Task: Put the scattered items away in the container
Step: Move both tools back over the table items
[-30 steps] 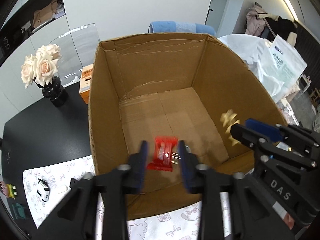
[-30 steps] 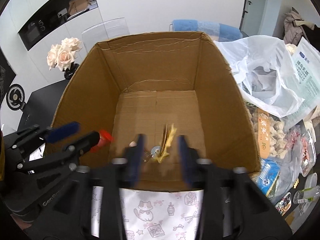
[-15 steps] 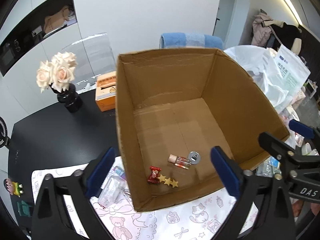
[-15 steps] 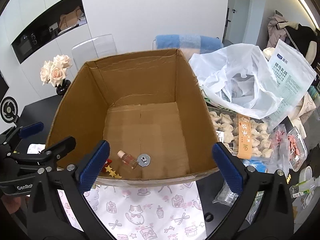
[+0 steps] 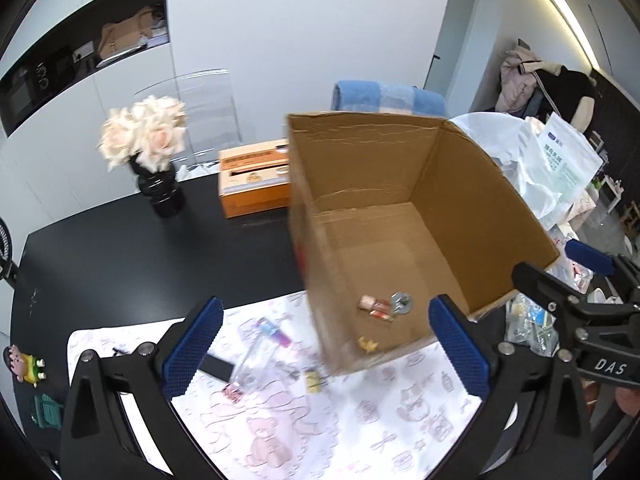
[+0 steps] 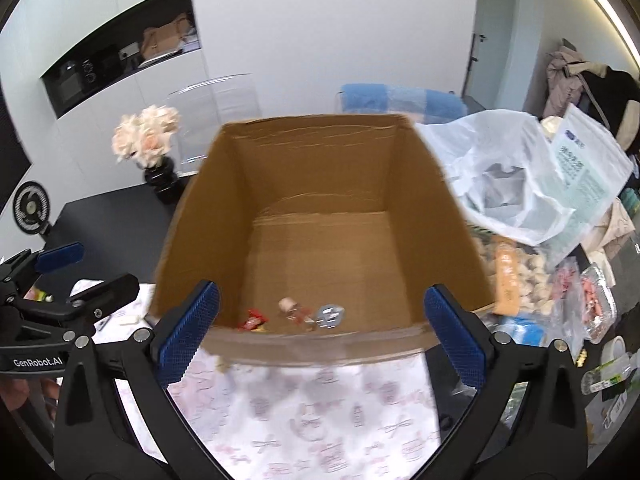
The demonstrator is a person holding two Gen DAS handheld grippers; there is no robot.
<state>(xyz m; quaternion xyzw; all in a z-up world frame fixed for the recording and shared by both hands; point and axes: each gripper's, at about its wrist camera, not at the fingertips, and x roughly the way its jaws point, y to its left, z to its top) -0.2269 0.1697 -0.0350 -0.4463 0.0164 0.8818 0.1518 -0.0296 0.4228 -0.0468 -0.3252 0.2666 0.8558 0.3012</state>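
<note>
An open cardboard box point(image 5: 472, 184) point(image 6: 208, 208) stands on a patterned mat point(image 5: 360, 412) point(image 6: 320, 412). On its floor lie a small bottle point(image 5: 376, 306) point(image 6: 294, 310), a round metal piece point(image 5: 401, 302) point(image 6: 330, 315), a gold star strip point(image 5: 368, 344) and a red wrapped candy point(image 6: 252, 319). Left of the box on the mat lie a clear packet point(image 5: 252, 364), a small tube point(image 5: 274, 330), a black card point(image 5: 216, 366) and a yellow clip point(image 5: 313, 380). My left gripper point(image 5: 326, 342) is open and empty, back from the box's near left corner. My right gripper point(image 6: 320, 336) is open and empty before the near wall.
On the black table point(image 5: 120, 256) are a vase of pale roses point(image 5: 148, 152), an orange tissue box point(image 5: 256, 178) and small figures point(image 5: 26, 364). White plastic bags point(image 6: 520, 184) and food packets point(image 6: 532, 280) crowd the right side. A small fan point(image 6: 30, 208) stands far left.
Both grippers opened, dropping the red candy and the star strip into the box, then drew back. The left view has swung left, so the items on the mat now show.
</note>
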